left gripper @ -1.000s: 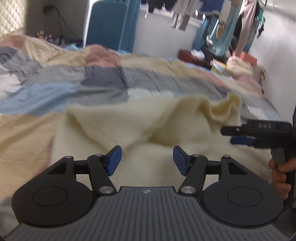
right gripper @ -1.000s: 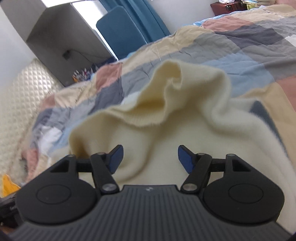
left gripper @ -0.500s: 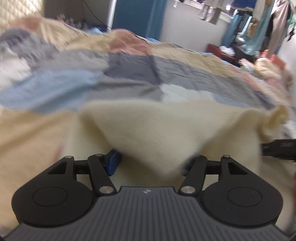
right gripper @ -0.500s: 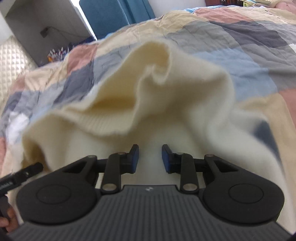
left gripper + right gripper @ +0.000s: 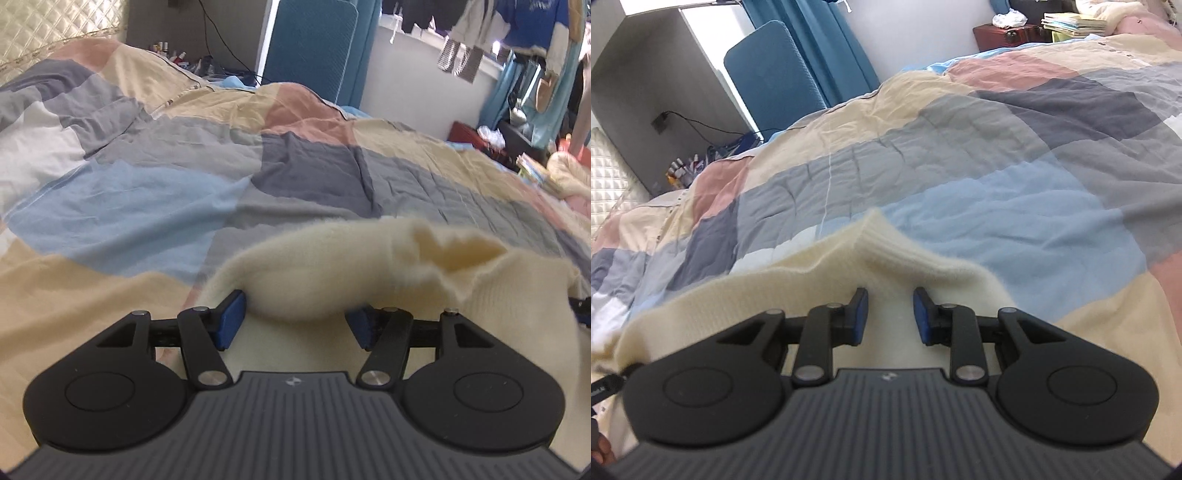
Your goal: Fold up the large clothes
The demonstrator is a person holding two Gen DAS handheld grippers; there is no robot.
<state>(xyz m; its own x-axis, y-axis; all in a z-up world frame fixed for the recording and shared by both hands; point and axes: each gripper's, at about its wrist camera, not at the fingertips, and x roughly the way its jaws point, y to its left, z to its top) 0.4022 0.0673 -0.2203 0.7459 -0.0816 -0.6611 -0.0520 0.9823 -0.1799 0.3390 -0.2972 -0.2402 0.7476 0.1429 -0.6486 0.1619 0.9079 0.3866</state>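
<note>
Spread across a bed, a patchwork quilt (image 5: 155, 206) carries the cream sweater (image 5: 317, 280) at its near edge. From the left wrist, the left claw (image 5: 295, 319) is seen standing wide, a thick roll of sweater bulging between its pads; no squeeze can be confirmed. From the right wrist, the right claw (image 5: 890, 315) is seen narrowed, with knit between its pads; a firm pinch cannot be told. Loose fabric could be dropped mid-fold if pulled unevenly.

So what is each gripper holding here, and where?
Right gripper, jaws just closed in, pinches the cream sweater behind its ribbed edge. Left gripper straddles a bunched fold, jaws wide; whether it grips cannot be told.
</note>
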